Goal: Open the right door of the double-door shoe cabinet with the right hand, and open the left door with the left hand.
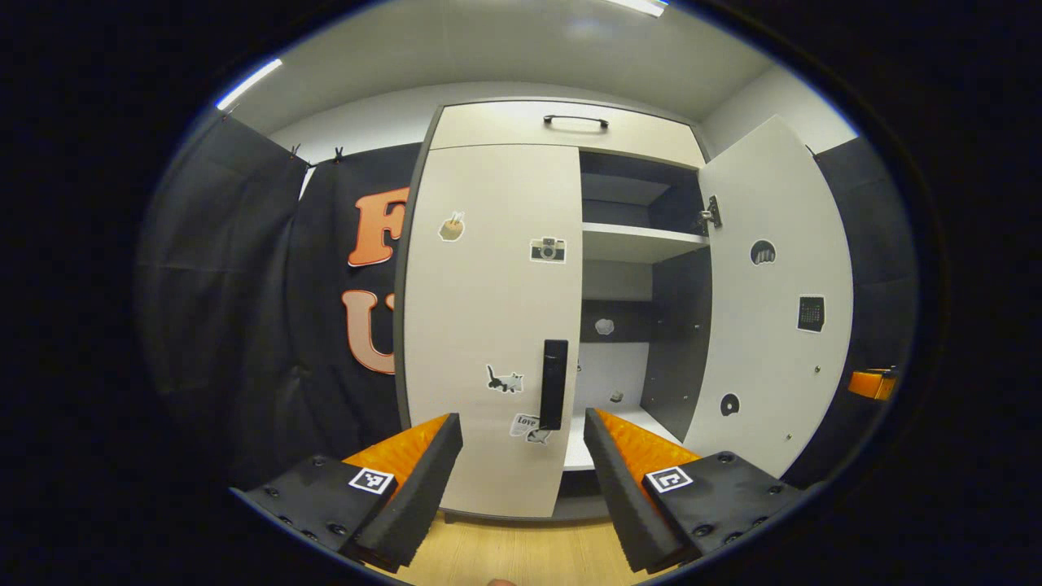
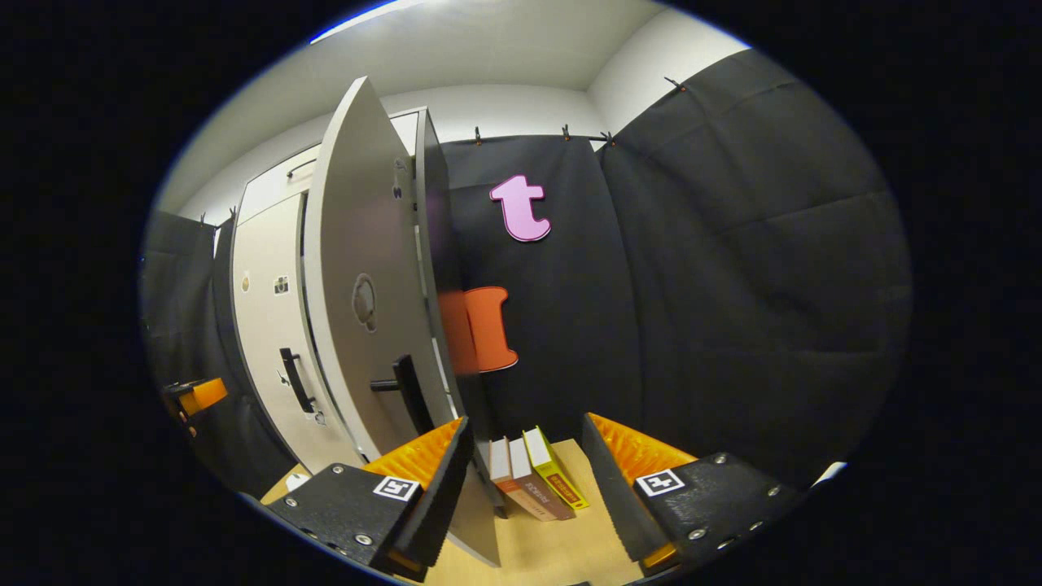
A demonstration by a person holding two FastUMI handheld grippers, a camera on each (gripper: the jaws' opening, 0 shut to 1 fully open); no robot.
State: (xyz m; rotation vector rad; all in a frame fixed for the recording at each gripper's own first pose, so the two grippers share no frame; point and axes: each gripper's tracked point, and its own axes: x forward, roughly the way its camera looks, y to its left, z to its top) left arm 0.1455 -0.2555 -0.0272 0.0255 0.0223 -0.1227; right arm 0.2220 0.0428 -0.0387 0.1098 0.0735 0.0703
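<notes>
In the left gripper view the shoe cabinet [image 1: 562,122] fills the centre. Its left door [image 1: 488,325] is shut, and the black handle [image 1: 553,384] sits just above the gap of the left gripper [image 1: 523,443] — fingers wide apart, holding nothing. The right door [image 1: 773,301] stands swung open at right, baring shelves [image 1: 639,242].

In the right gripper view the right gripper [image 2: 525,443] gapes empty too, near that door's edge — books [image 2: 533,480] stand between its fingers.
</notes>
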